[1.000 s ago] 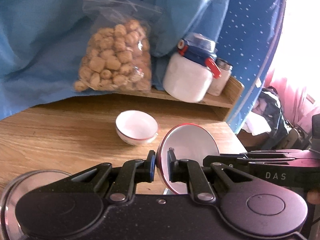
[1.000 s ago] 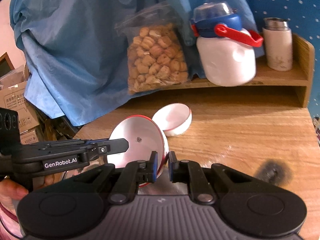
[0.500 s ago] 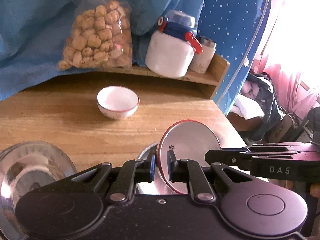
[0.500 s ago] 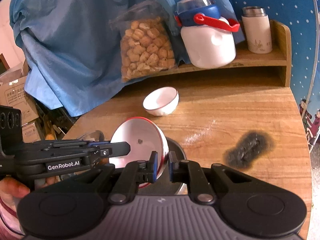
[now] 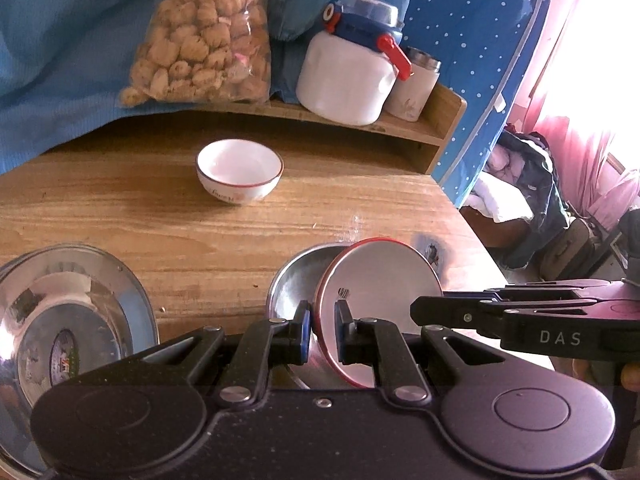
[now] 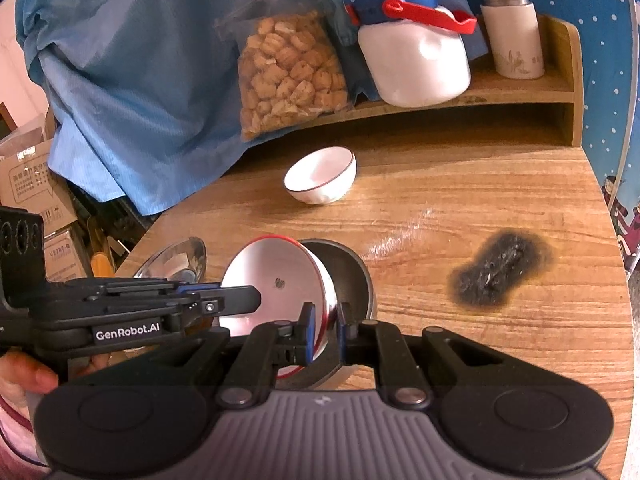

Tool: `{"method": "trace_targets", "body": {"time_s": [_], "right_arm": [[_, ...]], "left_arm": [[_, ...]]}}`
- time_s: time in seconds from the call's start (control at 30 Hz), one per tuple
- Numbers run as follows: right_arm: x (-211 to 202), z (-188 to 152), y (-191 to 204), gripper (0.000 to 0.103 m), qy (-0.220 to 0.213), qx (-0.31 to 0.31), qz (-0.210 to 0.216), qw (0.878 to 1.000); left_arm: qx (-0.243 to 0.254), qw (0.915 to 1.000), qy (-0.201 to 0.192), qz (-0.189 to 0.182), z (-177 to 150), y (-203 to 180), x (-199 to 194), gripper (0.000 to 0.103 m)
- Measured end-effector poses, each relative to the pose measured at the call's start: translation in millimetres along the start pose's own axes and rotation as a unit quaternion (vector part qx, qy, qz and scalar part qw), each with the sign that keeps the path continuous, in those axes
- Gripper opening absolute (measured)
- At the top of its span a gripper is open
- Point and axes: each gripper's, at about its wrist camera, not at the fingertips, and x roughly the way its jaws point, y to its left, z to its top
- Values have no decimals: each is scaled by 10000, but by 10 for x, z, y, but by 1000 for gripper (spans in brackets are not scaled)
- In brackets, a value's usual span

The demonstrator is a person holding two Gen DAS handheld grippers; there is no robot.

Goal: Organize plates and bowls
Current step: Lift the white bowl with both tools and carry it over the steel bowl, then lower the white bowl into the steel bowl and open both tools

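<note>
Together, the left tongs [image 5: 322,326] and the right tongs [image 6: 325,330] are pinching the rim of a tilted white bowl [image 5: 380,288] from both sides, just above a metal bowl [image 5: 296,280] sitting on the desk [image 5: 224,240]. Behind the metal bowl, another small white bowl [image 5: 239,170] is standing alone.

1. A red-rimmed white bowl [image 5: 380,292] [image 6: 276,276] — tilted steeply on edge, its hollow facing sideways — sits over a metal dish.
2. The round steel dish [image 5: 296,284] [image 6: 352,276] lies flat on the wooden tabletop beneath it.
3. A second white bowl [image 5: 239,171] [image 6: 321,176] with a thin red rim stands upright farther back, well apart.
4. A shiny steel bowl [image 5: 68,320] [image 6: 176,260] — empty — rests at the table's left edge.
</note>
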Motion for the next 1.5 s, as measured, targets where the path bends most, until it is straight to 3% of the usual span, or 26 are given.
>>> {"method": "trace_targets", "body": {"time_s": [1.5], "right_arm": [[107,12,-70,20,-26,203,145,9997]], "left_arm": [[-621,9980,112,-96,30,137,74,15]]}}
